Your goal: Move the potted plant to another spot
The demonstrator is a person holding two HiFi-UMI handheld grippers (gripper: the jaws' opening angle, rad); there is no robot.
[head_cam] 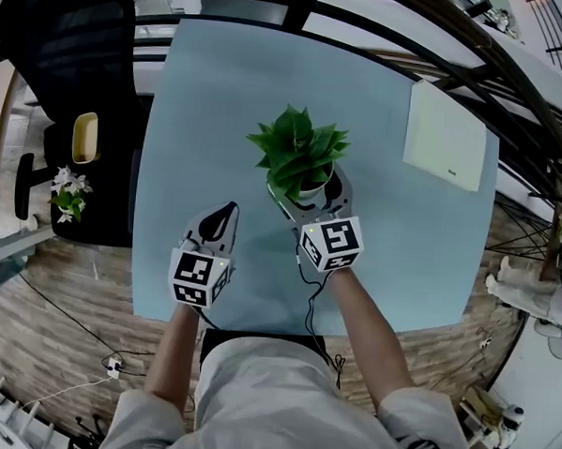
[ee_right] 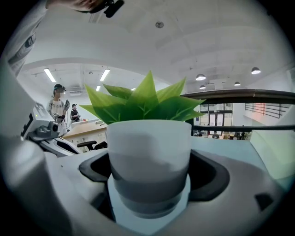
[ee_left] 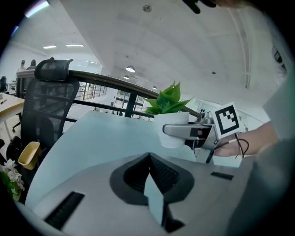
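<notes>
The potted plant (head_cam: 299,149), green leaves in a small white pot (head_cam: 313,187), stands near the middle of the pale blue table (head_cam: 203,102). My right gripper (head_cam: 309,190) is shut on the pot, one jaw on each side. In the right gripper view the pot (ee_right: 150,156) fills the space between the jaws of the right gripper (ee_right: 150,177). I cannot tell whether the pot rests on the table or hangs just above it. My left gripper (head_cam: 227,212) is shut and empty, a short way left of the pot. From the left gripper (ee_left: 150,159) I see the pot (ee_left: 173,133) ahead to the right.
A flat white box (head_cam: 445,134) lies at the table's far right corner. A black office chair (head_cam: 74,48) stands off the far left edge, with a yellow bin (head_cam: 85,136) and white flowers (head_cam: 68,191) below it. A dark railing (head_cam: 440,49) curves round the back.
</notes>
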